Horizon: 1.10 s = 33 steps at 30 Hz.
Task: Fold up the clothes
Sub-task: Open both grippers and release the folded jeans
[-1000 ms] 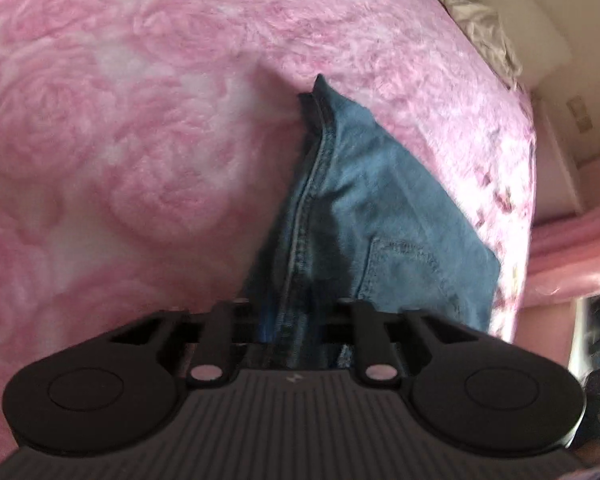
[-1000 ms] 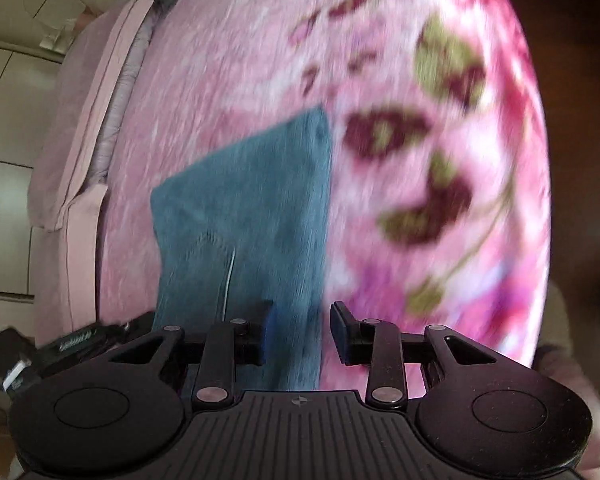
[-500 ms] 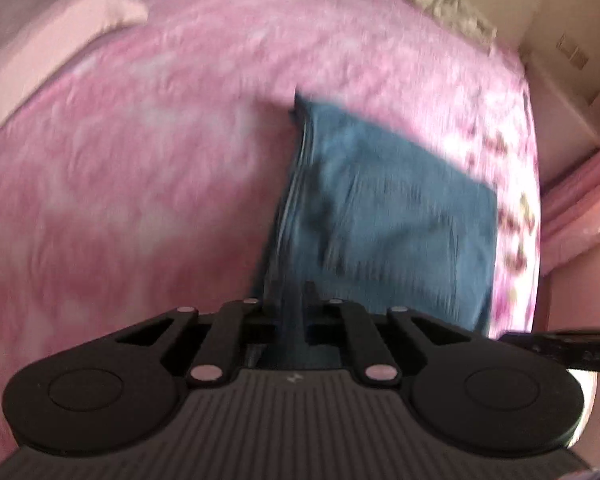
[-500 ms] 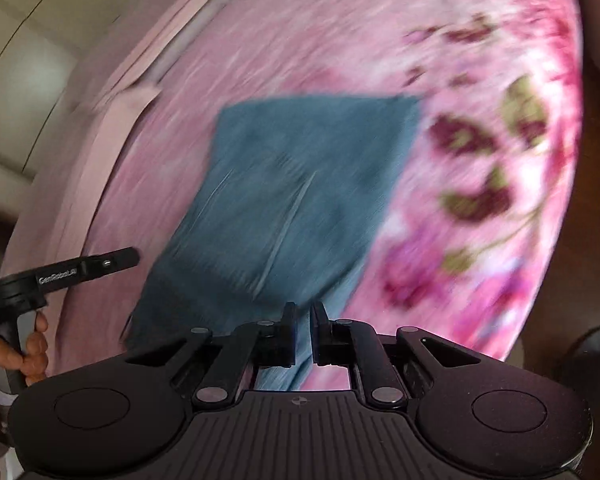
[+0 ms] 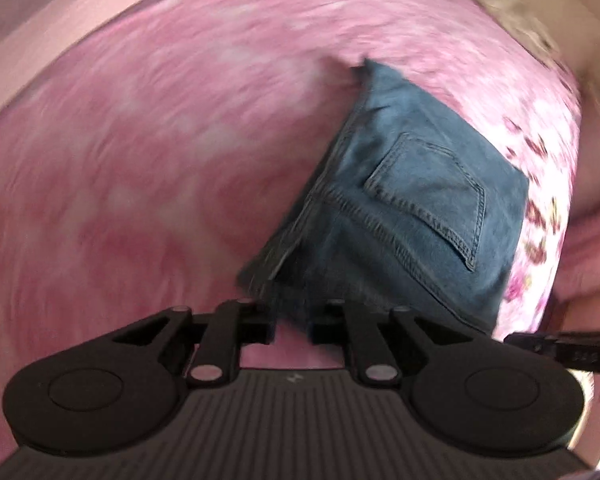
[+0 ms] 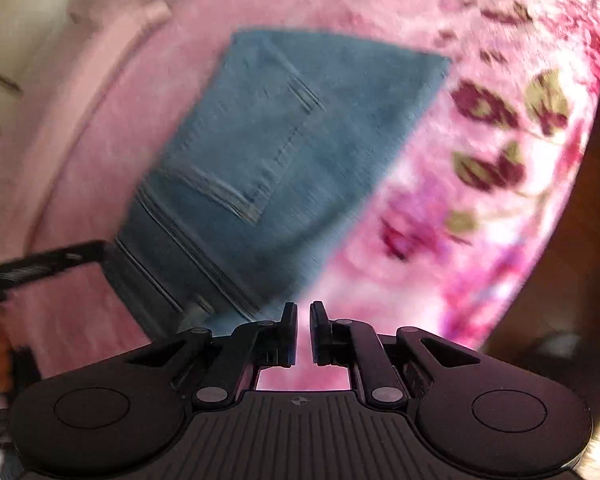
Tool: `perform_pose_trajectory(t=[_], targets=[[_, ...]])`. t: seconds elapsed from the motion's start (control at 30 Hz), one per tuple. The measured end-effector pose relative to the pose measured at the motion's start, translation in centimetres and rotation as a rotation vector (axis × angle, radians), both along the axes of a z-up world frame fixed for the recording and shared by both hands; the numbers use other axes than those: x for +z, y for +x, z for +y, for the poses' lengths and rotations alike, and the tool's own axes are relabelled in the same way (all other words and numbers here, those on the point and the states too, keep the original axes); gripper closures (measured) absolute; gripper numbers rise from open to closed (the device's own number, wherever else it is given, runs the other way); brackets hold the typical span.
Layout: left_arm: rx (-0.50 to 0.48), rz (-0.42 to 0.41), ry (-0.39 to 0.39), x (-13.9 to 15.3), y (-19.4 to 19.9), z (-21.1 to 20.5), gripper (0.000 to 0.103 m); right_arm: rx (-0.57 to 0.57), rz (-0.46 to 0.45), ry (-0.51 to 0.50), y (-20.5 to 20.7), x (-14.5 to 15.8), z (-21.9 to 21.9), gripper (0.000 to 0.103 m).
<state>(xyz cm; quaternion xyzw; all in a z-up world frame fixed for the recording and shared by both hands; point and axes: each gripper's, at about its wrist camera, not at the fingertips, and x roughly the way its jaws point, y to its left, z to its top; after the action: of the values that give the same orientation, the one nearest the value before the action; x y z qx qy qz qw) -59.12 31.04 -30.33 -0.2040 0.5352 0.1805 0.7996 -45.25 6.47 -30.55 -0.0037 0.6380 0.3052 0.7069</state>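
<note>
A pink bed point(image 5: 160, 152) carries folded jeans point(image 5: 412, 208) right of centre, the left gripper point(image 5: 291, 326) parted and empty, the right gripper point(image 6: 303, 314) nearly closed, also empty; a snagged finger could undo the fold.

We see blue denim jeans point(image 5: 412, 200) on a pink blanket point(image 6: 500, 184) patterned with maroon and olive flowers.

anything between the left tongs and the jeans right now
Nothing visible. The left tongs are open right at the near edge of the folded jeans, with only pink blanket under the gap. The right tongs sit off to the side, clear of that path.
</note>
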Motion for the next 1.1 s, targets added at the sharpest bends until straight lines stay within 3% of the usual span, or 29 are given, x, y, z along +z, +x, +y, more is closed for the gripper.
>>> perform_pose_trajectory(t=[0.07, 0.13, 0.2, 0.37, 0.53, 0.67, 0.93, 1.1], targets=[[0.067, 0.013, -0.036, 0.5, -1.1, -0.1, 0.086, 0.003, 0.020, -0.023, 0.4, 0.7, -0.2, 0.093], [0.108, 0.002, -0.065, 0.9, -2.0, -0.2, 0.078, 0.015, 0.014, -0.010, 0.8, 1.6, -0.1, 0.085], [0.118, -0.019, -0.083, 1.0, -2.4, -0.2, 0.074, 0.022, 0.011, 0.009, 0.7, 2.1, 0.3, 0.035], [0.192, -0.024, -0.155, 0.0, -3.6, 0.4, 0.072, 0.004, 0.050, 0.066, 1.0, 1.8, 1.1, 0.034], [0.293, -0.028, -0.258, -1.4, -5.0, 1.1, 0.070, -0.040, 0.145, 0.032, 1.1, -0.2, 1.0, 0.034], [0.347, -0.031, -0.320, -2.0, -5.7, 1.3, 0.069, -0.048, 0.152, 0.030, 1.3, -0.1, 1.2, 0.034], [0.357, 0.085, -0.262, -2.1, -4.8, 1.3, 0.068, -0.045, 0.135, 0.008, 1.6, 0.1, 1.8, 0.034], [0.354, 0.098, -0.255, -2.4, -4.9, 1.8, 0.068, -0.041, 0.131, -0.010, 1.2, -0.1, 1.9, 0.034]])
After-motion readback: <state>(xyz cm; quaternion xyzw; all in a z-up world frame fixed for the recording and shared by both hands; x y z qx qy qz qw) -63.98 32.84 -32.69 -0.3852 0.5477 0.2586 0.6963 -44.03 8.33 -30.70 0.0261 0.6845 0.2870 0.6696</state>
